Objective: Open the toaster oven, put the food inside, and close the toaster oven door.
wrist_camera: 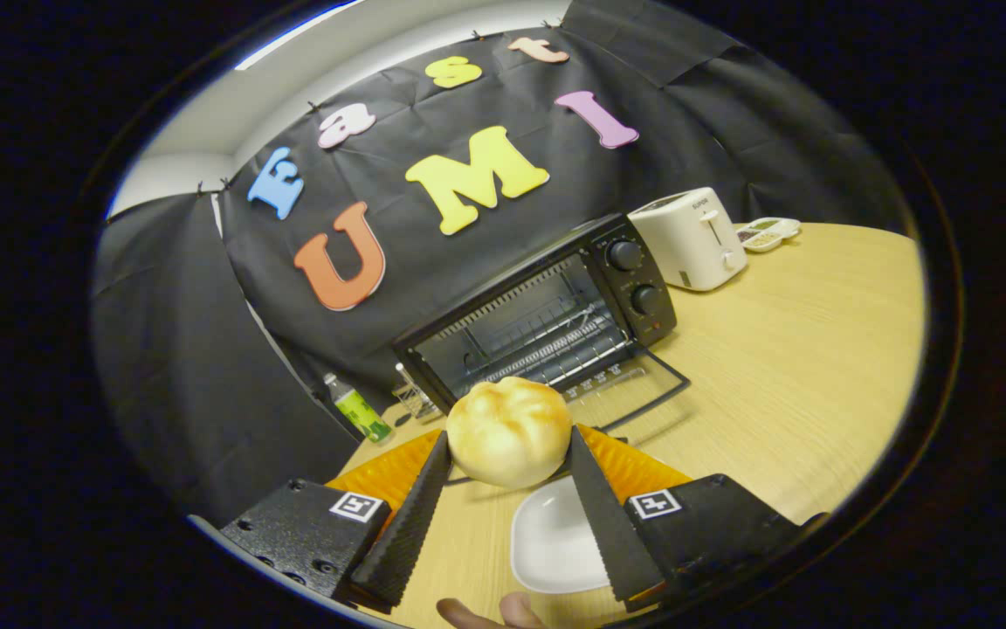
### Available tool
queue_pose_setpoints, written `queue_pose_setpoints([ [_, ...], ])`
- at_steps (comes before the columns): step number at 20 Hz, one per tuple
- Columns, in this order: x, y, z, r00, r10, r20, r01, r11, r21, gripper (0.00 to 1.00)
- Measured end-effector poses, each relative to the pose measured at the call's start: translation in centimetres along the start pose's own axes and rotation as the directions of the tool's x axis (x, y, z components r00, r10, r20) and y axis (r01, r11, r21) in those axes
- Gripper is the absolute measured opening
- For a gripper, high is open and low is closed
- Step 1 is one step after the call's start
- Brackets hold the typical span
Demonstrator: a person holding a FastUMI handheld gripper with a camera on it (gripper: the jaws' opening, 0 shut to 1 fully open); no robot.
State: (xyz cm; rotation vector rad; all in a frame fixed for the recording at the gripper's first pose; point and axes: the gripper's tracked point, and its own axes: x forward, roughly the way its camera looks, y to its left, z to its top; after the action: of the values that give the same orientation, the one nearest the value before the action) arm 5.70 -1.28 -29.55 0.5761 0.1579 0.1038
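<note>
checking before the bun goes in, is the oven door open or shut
Open: the oven door lies folded down flat, rack visible inside. The hand-held gripper holds the bun.

"SUPER" on white toaster (691,238)

Hand-held gripper (510,454) fingers clamped on bun (509,430), raised.

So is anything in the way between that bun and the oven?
Nothing visible. The gripper is shut on the bun, held above the table. Just beyond it the oven stands with its door folded down and its rack bare.
</note>
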Motion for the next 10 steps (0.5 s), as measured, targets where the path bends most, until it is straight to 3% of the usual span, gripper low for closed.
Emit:
queue_pose_setpoints([
  [5,5.7,0.9,1.8,0.998,0.054,0.016,-0.054,0.999,-0.008,0.88],
  [10,11.8,0.4,2.8,1.0,0.017,0.002,-0.017,1.0,-0.025,0.88],
])
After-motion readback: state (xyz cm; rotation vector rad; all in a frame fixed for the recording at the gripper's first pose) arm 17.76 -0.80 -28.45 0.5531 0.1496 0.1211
